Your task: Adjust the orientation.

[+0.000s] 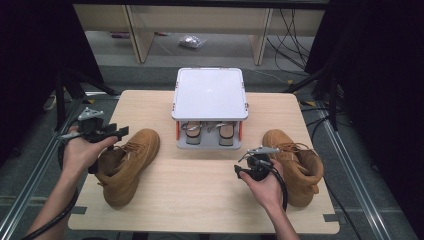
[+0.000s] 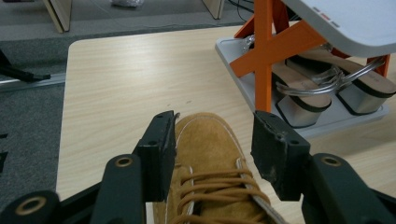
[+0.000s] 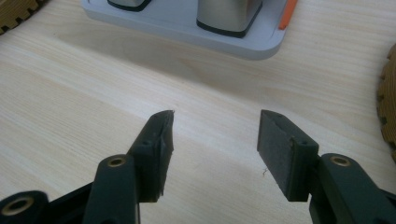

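Two tan lace-up boots stand on the wooden table point(image 1: 200, 185). The left boot point(image 1: 127, 165) lies under my left gripper point(image 1: 121, 132). In the left gripper view that gripper point(image 2: 212, 126) is open, its jaws standing either side of the boot's toe and upper laces point(image 2: 210, 158) without pressing on them. The right boot point(image 1: 295, 162) stands just right of my right gripper point(image 1: 242, 171). That gripper point(image 3: 215, 126) is open over bare wood with nothing between its jaws, and the right boot's ridged sole point(image 3: 388, 93) shows at the edge of its view.
A small shoe rack point(image 1: 210, 92) with a white top and orange frame point(image 2: 264, 56) stands at the table's back middle. A pair of sandals point(image 2: 303, 88) rests on its grey lower shelf point(image 3: 187, 32). Cables and shelving lie on the floor beyond the table.
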`<state>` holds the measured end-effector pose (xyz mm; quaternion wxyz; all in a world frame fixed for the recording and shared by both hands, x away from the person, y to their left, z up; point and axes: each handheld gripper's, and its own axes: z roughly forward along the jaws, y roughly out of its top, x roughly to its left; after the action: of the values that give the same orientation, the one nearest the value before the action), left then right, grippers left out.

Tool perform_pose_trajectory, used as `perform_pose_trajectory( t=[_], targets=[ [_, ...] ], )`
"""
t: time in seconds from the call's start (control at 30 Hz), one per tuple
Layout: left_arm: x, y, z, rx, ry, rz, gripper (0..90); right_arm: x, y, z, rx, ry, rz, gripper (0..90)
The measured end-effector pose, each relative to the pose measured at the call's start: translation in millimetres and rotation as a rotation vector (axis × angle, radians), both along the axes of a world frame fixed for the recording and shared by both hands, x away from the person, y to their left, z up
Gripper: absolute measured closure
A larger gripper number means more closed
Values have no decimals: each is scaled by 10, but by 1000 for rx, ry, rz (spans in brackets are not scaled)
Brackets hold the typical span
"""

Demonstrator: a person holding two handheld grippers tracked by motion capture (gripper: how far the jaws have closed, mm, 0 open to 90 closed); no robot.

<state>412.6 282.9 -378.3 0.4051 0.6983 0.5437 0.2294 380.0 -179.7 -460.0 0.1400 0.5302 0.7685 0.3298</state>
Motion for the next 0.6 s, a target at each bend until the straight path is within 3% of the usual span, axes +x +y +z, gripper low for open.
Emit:
perform_pose_trajectory(
  t=[0.03,0.13,0.3,0.37,0.5,0.6],
  targets=[
    [-5,14,-9,3,5,4,491,-1,18,-4,18,5,-6,459],
    [-24,53,-27,9,20,2,487,-5,11,9,-9,0,7,457],
    [-57,100,-49,-2,35,5,484,-10,5,10,-7,3,13,455],
    [-75,161,-59,25,61,-10,482,8,0,0,-3,-14,32,454],
    [-127,239,-107,46,107,-11,481,5,21,3,0,9,15,450],
    [-182,274,-156,31,125,4,481,1,27,-4,-12,12,17,449]
  ],
)
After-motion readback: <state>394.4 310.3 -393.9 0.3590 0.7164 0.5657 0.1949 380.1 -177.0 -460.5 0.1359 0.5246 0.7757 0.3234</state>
